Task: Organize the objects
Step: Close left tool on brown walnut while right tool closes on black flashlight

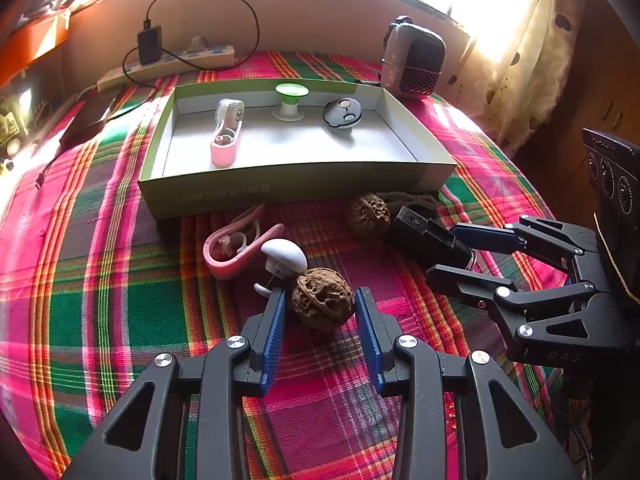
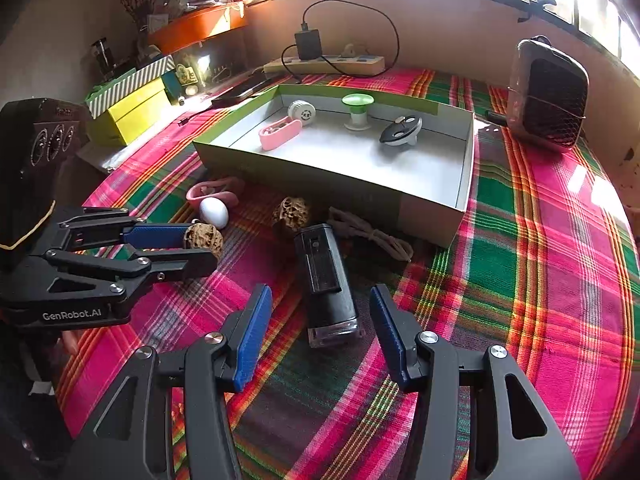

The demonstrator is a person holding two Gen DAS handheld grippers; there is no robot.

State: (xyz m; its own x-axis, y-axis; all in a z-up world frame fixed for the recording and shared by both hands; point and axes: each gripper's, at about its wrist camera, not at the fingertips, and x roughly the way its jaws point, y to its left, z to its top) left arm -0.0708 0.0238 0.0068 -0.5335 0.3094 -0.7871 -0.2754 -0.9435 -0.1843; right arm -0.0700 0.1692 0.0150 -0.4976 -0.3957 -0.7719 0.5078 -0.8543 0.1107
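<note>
My left gripper (image 1: pixel 322 312) is closed around a brown walnut (image 1: pixel 323 304) that rests on the plaid cloth, its blue pads against the shell's sides. In the right wrist view the same walnut (image 2: pixel 204 240) sits at that gripper's (image 2: pixel 204 247) tips. My right gripper (image 2: pixel 320 290) stands open astride a black oblong device (image 2: pixel 326 280), with a gap on each side. A second walnut (image 2: pixel 291 210), a white egg-shaped piece (image 2: pixel 214 212), a pink clip (image 2: pixel 212 192) and a coiled cord (image 2: pixel 372 232) lie before the green box (image 2: pixel 320 184). The box holds a pink dispenser (image 2: pixel 278 132), a green-topped spool (image 2: pixel 357 110) and a grey round gadget (image 2: pixel 400 132).
A power strip with a black charger (image 2: pixel 324 60) lies along the back wall. A small mesh-fronted heater (image 2: pixel 548 96) stands at the back right. Yellow and striped boxes (image 2: pixel 128 112) are stacked at the left edge. Bare plaid cloth (image 2: pixel 540 280) stretches to the right.
</note>
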